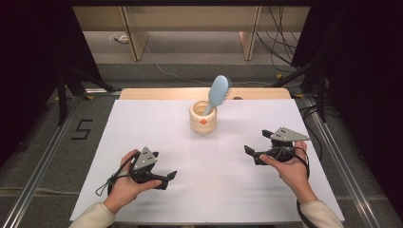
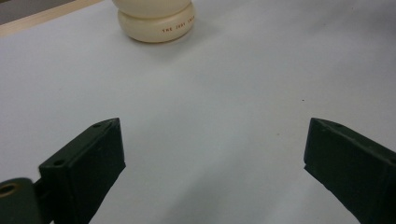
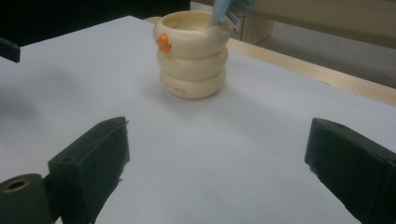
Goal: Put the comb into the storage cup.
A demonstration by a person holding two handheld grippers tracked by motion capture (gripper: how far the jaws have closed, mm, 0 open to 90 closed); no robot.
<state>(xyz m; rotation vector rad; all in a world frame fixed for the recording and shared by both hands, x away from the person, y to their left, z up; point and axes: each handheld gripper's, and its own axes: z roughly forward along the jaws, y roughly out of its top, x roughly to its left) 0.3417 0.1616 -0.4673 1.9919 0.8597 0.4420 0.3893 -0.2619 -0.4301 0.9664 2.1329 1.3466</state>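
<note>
Starting out: both my hand-held grippers, left and right, gape wide, empty. Blue hairbrush stands in cream ringed cup, mid-desk, untouched; grasping remains.

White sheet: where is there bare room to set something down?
Bare white sheet lies between the left gripper and right gripper, and either side of the cup. The brush stands in the cup.
</note>
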